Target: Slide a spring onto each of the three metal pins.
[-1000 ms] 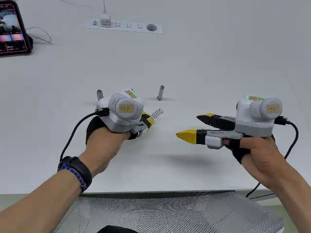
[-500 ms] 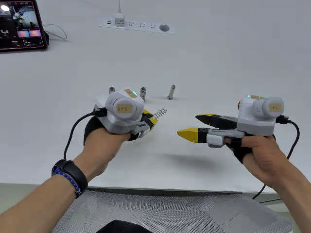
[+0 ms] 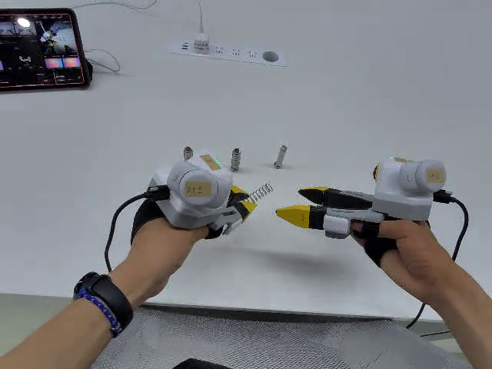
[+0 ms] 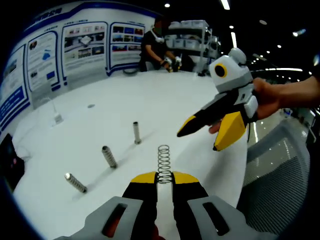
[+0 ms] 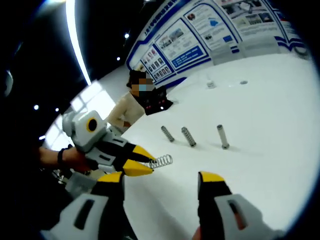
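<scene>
Three metal pins stand in a row on the white table. The left pin (image 3: 188, 153) and middle pin (image 3: 236, 159) each wear a spring; the right pin (image 3: 280, 156) (image 4: 136, 132) (image 5: 222, 136) is bare. My left gripper (image 3: 247, 203) (image 4: 164, 177) is shut on the base of a loose spring (image 3: 262, 191) (image 4: 164, 161) (image 5: 161, 161), held just above the table, in front of the bare pin and slightly left of it. My right gripper (image 3: 290, 204) (image 5: 161, 177) is open and empty, its tips pointing left at the spring from close by.
A tablet (image 3: 38, 50) with a lit screen lies at the far left, and a white power strip (image 3: 231, 54) at the back. The table's front edge (image 3: 292, 311) runs under my wrists. A person (image 4: 155, 45) works at a far table.
The head camera shifted, bringing the two sprung pins out from behind my left gripper. The right gripper has edged a little closer to the spring. The left gripper still holds the spring.
</scene>
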Motion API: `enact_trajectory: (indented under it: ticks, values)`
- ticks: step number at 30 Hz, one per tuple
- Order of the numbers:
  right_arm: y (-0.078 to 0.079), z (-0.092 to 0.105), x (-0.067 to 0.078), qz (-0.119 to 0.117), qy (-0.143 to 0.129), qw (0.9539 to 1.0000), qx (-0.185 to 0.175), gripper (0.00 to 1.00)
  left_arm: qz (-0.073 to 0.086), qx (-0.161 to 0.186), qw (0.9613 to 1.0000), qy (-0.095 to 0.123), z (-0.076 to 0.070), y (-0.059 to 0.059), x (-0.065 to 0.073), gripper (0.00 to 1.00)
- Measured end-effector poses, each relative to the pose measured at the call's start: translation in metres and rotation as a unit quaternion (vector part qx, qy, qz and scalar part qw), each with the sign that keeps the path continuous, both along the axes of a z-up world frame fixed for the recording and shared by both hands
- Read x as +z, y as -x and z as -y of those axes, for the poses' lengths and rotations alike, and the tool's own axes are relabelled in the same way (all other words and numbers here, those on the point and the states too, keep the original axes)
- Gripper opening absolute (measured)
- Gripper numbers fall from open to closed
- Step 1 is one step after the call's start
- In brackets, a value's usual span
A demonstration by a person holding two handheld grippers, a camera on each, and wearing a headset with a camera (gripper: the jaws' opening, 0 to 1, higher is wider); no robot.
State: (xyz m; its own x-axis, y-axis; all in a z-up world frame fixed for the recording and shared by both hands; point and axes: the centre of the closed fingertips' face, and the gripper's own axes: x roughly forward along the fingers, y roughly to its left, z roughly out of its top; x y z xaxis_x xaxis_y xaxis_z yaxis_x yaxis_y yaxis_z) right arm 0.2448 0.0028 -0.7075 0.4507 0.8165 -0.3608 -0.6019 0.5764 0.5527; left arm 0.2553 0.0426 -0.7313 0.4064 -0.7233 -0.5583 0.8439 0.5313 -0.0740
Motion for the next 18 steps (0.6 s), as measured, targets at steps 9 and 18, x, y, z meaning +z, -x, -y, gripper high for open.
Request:
enact_trajectory:
  ticks: [9, 18]
  values:
    - [-0.007, -0.022, 0.007, -0.017, -0.05, 0.9986, 0.01, 0.51, 0.008, -0.017, 0.9998, 0.008, 0.006, 0.008, 0.011, 0.1]
    - [-0.009, -0.028, 0.017, -0.018, -0.077, 0.9967, 0.015, 0.38, 0.017, -0.021, 0.9996, 0.008, 0.004, 0.006, 0.017, 0.1]
